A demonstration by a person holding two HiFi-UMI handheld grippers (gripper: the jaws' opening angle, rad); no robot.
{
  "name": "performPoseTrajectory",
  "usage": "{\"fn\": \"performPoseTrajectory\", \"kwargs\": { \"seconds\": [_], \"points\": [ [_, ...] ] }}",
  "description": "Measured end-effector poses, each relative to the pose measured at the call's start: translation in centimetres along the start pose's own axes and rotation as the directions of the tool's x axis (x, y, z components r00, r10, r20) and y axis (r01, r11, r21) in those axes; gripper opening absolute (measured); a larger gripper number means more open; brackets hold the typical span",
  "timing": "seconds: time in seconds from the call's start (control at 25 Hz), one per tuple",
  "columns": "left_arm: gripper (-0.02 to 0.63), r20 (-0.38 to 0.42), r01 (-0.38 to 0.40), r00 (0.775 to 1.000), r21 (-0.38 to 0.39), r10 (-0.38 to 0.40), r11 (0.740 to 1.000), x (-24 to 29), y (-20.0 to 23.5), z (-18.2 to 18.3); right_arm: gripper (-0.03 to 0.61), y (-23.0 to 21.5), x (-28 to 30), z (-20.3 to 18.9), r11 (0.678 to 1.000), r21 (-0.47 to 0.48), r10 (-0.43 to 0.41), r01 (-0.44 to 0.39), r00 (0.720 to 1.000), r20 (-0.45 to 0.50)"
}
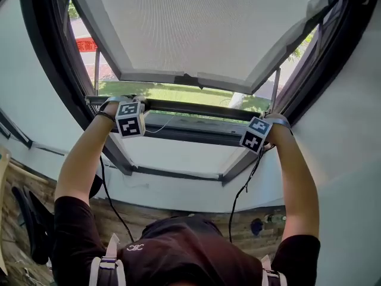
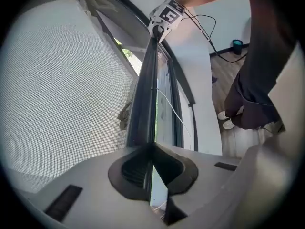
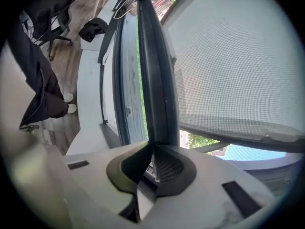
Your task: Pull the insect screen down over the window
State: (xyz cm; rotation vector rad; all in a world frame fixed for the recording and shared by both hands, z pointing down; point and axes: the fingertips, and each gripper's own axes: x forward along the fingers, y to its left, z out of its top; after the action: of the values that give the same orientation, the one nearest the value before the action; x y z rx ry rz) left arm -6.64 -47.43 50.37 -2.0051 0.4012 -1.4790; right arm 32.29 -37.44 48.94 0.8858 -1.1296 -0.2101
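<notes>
Had wood floor [image 2: 224,75], white sill [image 1: 178,189] below. Pinched the bar [image 1: 196,108] of the insect screen [image 1: 196,28] tight in left gripper [image 2: 152,149] and right gripper [image 3: 151,149] jaws, near its ends.

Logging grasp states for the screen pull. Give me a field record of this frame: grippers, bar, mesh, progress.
left gripper: shut on the screen bar, near its left end
right gripper: shut on the screen bar, near its right end
screen bar: dark, roughly level across the window opening
mesh: stretched above the bar
lower window frame: below the bar, with a gap showing between them
progress: screen partly down, bar not yet at the lower frame
</notes>
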Motion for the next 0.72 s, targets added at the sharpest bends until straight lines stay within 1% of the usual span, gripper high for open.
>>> {"fn": "performPoseTrajectory", "kwargs": {
  "seconds": [0.2,0.4,0.6,0.72],
  "points": [
    [0.021,-0.031,0.023,0.999,-0.013,-0.024,1.0,3.2,-2.8,-0.9,0.026,3.2,2.8,0.6,1.0,-0.014,0.006,-0.006,1.0,0.006],
    [0.023,-0.014,-0.004,1.0,-0.025,0.003,1.0,5.9,-4.9,-1.3,0.029,5.5,5.1,0.9,0.999,0.038,0.008,-0.01,0.998,0.055],
    [0.021,-0.063,0.017,0.998,-0.001,-0.017,1.0,8.4,-7.2,-2.0,0.031,7.9,7.3,1.2,0.999,0.037,0.023,-0.025,0.999,0.032],
    [0.021,-0.068,0.023,0.997,-0.014,-0.024,1.0,9.5,-8.2,-2.4,0.029,9.1,8.4,1.5,0.999,0.037,0.021,-0.022,0.999,0.028]
  ]
}}
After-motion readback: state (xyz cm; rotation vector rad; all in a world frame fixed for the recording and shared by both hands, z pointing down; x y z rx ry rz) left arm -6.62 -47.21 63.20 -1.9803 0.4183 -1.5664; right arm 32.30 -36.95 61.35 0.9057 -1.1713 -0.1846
